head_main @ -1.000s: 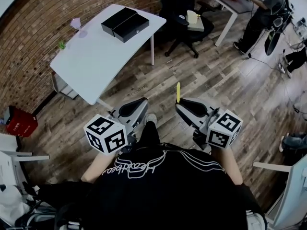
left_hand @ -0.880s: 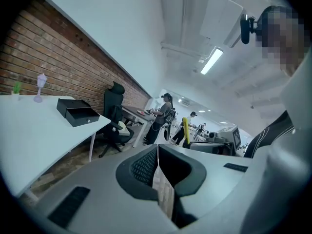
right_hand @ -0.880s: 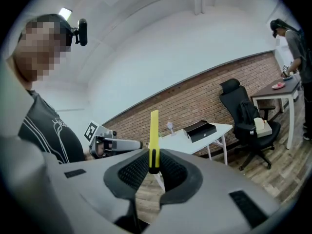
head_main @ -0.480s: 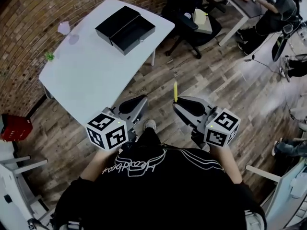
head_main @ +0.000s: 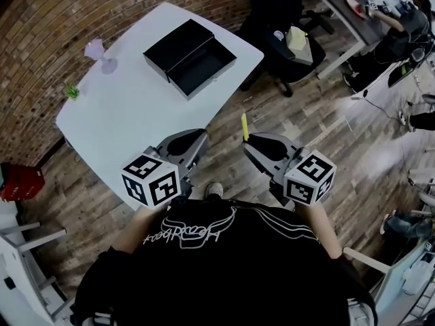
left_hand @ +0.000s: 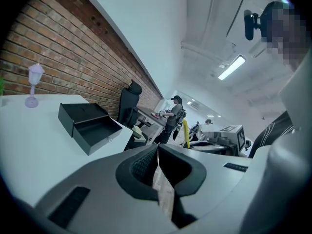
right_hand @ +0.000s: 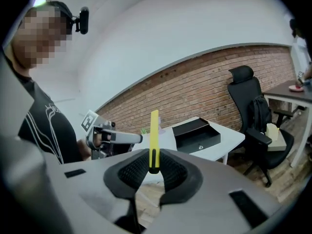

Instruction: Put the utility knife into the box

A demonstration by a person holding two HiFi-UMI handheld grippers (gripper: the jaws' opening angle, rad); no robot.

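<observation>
Clamping 1 utility knife (right_hand: 154, 135), the right tongs (right_hand: 154, 156) face 1 box (right_hand: 197, 133); left tongs (left_hand: 157, 147) sit together.

White table (head_main: 129, 114) at my 11 o'clock, standing on a wood-plank floor (head_main: 299, 124). I count three things on top:
- A black box (head_main: 190, 55) near the table's 1 o'clock corner. It's open, with two halves side by side and touching, and the tray half sits nearer me.
- A pale purple goblet (head_main: 97, 49), upright by the 10 o'clock edge.
- A small green plant (head_main: 72, 92) at the 9 o'clock edge, near the goblet and well apart from the box.

Also on the floor: a black office chair (head_main: 268, 26) at 1 o'clock and a red crate (head_main: 20, 180) at 9 o'clock.
</observation>
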